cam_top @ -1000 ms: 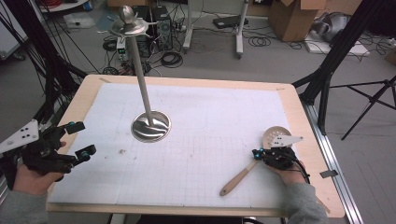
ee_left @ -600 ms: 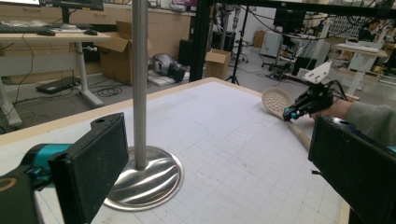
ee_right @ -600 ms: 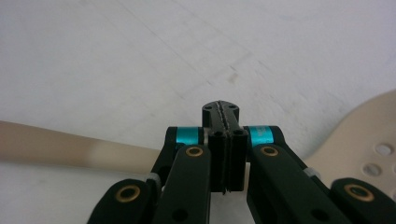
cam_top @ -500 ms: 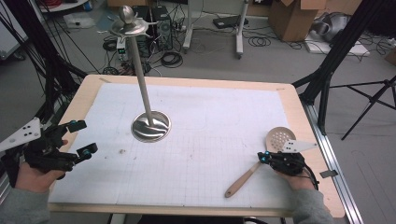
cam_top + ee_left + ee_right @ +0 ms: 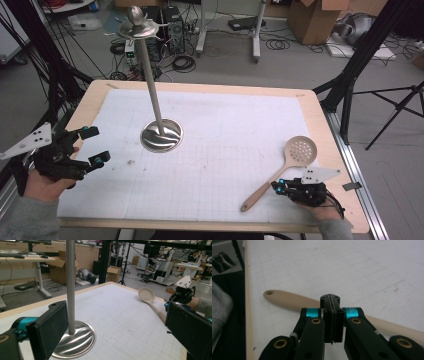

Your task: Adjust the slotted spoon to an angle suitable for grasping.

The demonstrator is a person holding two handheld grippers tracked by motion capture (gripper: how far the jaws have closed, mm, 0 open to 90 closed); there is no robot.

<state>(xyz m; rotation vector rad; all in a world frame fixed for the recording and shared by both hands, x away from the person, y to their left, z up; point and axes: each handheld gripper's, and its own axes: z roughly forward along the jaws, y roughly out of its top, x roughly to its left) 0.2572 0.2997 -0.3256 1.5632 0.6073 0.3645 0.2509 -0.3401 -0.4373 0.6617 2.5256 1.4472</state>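
Beige and long, the slotted spoon lies diagonally near the table's right edge, bowl far, handle end near, just beside the right gripper, whose 2 jaws are pressed together empty, while the left gripper gapes far off.

Beige slotted spoon, silver stand

Bright, even overhead light with faint shadows; glare streaks the steel stand base, and the right gripper view's near jaws blur.
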